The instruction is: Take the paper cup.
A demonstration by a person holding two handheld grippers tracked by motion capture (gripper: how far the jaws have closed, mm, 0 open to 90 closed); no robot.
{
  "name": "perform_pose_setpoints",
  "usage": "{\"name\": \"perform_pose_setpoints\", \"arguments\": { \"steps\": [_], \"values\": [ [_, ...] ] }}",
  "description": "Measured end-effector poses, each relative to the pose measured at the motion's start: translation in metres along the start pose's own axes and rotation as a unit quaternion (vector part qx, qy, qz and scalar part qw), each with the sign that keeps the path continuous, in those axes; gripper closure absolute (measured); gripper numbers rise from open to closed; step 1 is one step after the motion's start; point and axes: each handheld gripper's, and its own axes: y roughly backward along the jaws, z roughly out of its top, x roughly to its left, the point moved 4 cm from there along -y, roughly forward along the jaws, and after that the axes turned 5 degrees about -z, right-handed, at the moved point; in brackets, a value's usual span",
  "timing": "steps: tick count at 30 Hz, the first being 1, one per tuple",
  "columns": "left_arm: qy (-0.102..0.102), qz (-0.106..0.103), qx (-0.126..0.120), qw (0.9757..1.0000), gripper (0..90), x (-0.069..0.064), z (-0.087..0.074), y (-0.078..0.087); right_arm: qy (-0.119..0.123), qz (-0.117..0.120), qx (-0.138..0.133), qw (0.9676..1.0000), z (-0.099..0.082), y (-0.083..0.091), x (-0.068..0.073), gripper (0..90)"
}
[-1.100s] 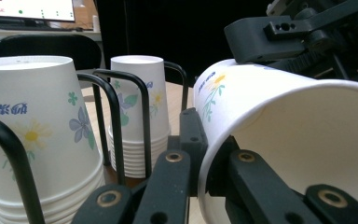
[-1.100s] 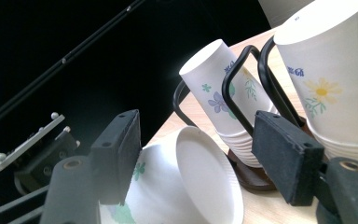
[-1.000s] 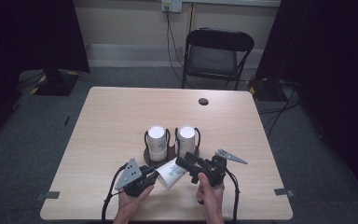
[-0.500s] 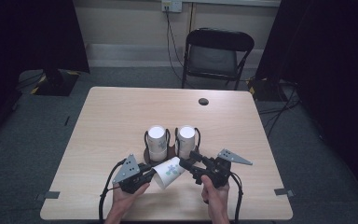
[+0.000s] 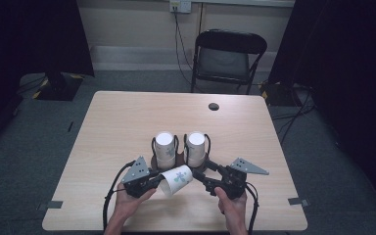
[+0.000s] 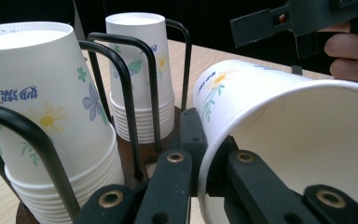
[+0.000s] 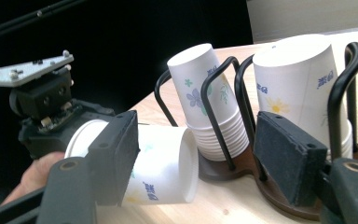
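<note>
STEP: cup transfer | left hand-held gripper (image 5: 152, 182) clamped on paper cup (image 5: 177, 179) rim at frame centre | right hand-held gripper (image 5: 200, 179) jaws apart, just opening, off the cup | ADVICE: keep left grip firm; withdraw right clear before lifting.

We take this for a lab recording bay. Black curtains (image 5: 24, 39) flank a lone table (image 5: 127, 122) on grey carpet (image 5: 44, 132); cables (image 5: 178, 34) run to a wall socket (image 5: 180, 6).

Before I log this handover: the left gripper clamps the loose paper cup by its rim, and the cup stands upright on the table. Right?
Not quite. The left gripper does clamp the paper cup by its rim, but the cup lies on its side in the air, as the high view shows.
</note>
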Motion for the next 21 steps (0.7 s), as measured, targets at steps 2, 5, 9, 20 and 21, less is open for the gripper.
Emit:
{"name": "perform_pose_setpoints", "arguments": {
  "steps": [2, 5, 9, 20, 21],
  "values": [
    [-0.005, 0.006, 0.006, 0.9999, 89.6, 0.001, 0.000, 0.001, 0.012, 0.003, 0.002, 0.9999, -0.001, 0.001, 0.001, 32.1],
    [-0.004, 0.010, 0.023, 0.9997, 89.6, 0.005, -0.002, 0.002, 0.039, -0.013, 0.013, 0.9991, -0.003, 0.003, 0.001, 31.5],
    [0.004, 0.007, 0.042, 0.9991, 89.6, 0.009, -0.002, 0.003, 0.060, -0.025, 0.025, 0.9976, -0.007, 0.002, 0.001, 30.4],
    [0.003, 0.003, 0.093, 0.9957, 89.6, 0.010, 0.003, -0.001, 0.119, -0.027, 0.049, 0.9913, -0.011, 0.000, 0.008, 22.1],
    [0.007, 0.000, 0.092, 0.9957, 89.6, 0.010, 0.004, -0.001, 0.126, -0.030, 0.052, 0.9902, -0.012, 0.000, 0.008, 21.9]
  ]
}}
